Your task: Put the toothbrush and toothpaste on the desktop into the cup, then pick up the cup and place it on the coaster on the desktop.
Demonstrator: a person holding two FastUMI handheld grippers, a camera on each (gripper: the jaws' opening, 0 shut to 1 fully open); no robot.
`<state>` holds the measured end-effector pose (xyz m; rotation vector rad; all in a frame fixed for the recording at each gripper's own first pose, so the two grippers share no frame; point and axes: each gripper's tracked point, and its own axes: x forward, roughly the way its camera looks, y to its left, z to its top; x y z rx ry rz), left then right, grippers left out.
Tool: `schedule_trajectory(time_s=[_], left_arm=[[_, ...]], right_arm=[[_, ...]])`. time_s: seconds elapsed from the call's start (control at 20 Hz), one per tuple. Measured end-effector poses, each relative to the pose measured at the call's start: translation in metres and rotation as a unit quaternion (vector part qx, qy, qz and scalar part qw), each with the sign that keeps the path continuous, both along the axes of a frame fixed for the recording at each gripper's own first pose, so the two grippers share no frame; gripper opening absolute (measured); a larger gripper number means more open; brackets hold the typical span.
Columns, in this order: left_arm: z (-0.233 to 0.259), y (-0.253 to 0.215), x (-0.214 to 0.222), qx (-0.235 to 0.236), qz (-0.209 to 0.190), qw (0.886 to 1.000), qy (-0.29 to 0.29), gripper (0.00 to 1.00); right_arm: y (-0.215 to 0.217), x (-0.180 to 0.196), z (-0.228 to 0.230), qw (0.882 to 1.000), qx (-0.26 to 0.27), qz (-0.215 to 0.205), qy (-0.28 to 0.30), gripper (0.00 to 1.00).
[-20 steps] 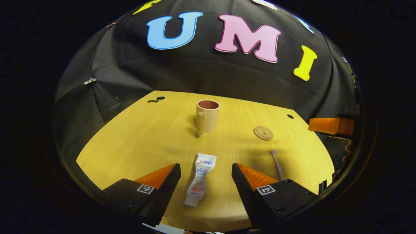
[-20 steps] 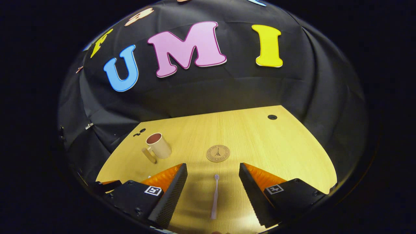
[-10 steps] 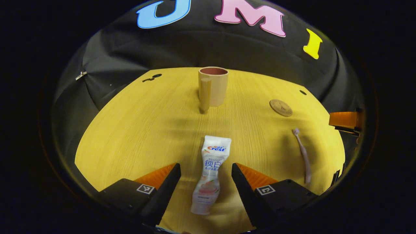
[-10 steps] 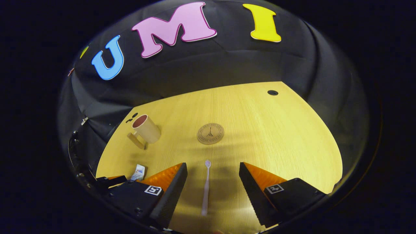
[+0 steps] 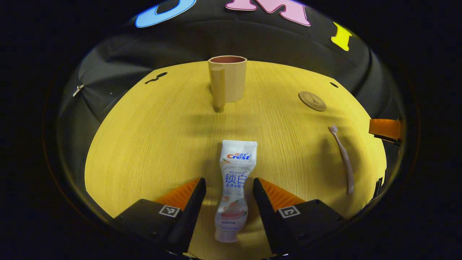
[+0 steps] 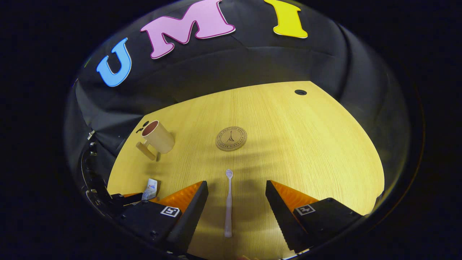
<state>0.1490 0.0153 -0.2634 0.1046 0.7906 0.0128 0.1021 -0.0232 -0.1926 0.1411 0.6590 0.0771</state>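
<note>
Left gripper view: first step in hand, neither item cupped yet. Left gripper (image 5: 226,191) straddling the tube (image 5: 234,187), jaws part open and near its sides, not yet pressing. Right gripper (image 6: 236,196) wide open around the toothbrush (image 6: 228,206). Both lying flat on the bench (image 5: 151,137), nearer than the cup (image 5: 228,79); coaster (image 6: 231,138) right of cup. Next: squeeze shut, lift. Tube soft, glossy; toothbrush thin, rigid; cup matte, handled; coaster round, flat.
</note>
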Motion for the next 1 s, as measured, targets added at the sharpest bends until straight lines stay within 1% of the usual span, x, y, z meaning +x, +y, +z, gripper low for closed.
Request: schedule_trajectory(time_s=[0.05, 0.1, 0.15, 0.2, 0.25, 0.3, 0.35, 0.4, 0.45, 0.55, 0.65, 0.7, 0.75, 0.9, 1.0], left_arm=[[-0.001, -0.004, 0.002, 0.003, -0.013, 1.000, 0.005, 0.68], [0.000, -0.007, 0.001, 0.010, -0.024, 1.000, 0.009, 0.65], [-0.001, -0.007, 0.001, 0.013, -0.034, 0.999, 0.015, 0.53], [0.000, -0.006, 0.000, 0.018, -0.038, 0.999, 0.021, 0.45], [-0.001, -0.007, 0.001, 0.019, -0.043, 0.999, 0.025, 0.39], [0.000, -0.008, 0.001, 0.018, -0.047, 0.998, 0.030, 0.37], [0.000, -0.009, 0.000, 0.015, -0.050, 0.998, 0.028, 0.33], [0.001, -0.009, -0.001, 0.009, -0.047, 0.998, 0.027, 0.31], [0.000, -0.008, 0.000, 0.003, -0.045, 0.999, 0.027, 0.28], [0.000, -0.009, -0.001, -0.006, -0.049, 0.998, 0.028, 0.24], [0.003, -0.007, -0.009, -0.009, -0.047, 0.999, 0.019, 0.22], [0.007, -0.006, -0.014, -0.016, -0.042, 0.999, 0.013, 0.27], [0.012, -0.006, -0.018, -0.026, -0.033, 0.999, 0.004, 0.22], [0.030, -0.008, -0.021, -0.060, -0.006, 0.998, -0.025, 0.22], [0.042, -0.005, -0.029, -0.072, 0.005, 0.997, -0.038, 0.22]], right_arm=[[0.001, -0.002, 0.000, 1.000, -0.002, -0.003, 0.001, 0.99], [0.003, -0.003, 0.001, 1.000, -0.004, -0.005, -0.001, 0.99], [0.005, -0.004, 0.002, 1.000, -0.009, -0.005, -0.003, 0.99], [0.006, -0.005, 0.001, 1.000, -0.016, -0.005, -0.004, 0.99], [0.008, -0.006, 0.001, 1.000, -0.022, -0.003, -0.004, 0.99], [0.008, -0.007, -0.001, 1.000, -0.027, -0.004, 0.000, 0.99], [0.010, -0.008, -0.005, 1.000, -0.027, -0.005, 0.006, 0.99], [0.012, -0.007, -0.007, 1.000, -0.025, -0.006, 0.012, 0.99], [0.013, -0.004, -0.011, 1.000, -0.025, -0.007, 0.016, 0.99], [0.018, 0.000, -0.016, 0.999, -0.029, 0.001, 0.024, 0.99], [0.022, 0.004, -0.023, 0.999, -0.036, 0.010, 0.035, 0.99], [0.022, 0.005, -0.029, 0.998, -0.038, 0.013, 0.045, 0.99], [0.024, 0.005, -0.034, 0.998, -0.040, 0.016, 0.056, 0.99], [0.022, 0.005, -0.050, 0.995, -0.053, 0.020, 0.081, 0.99], [0.021, 0.002, -0.059, 0.993, -0.059, 0.022, 0.097, 0.99]])
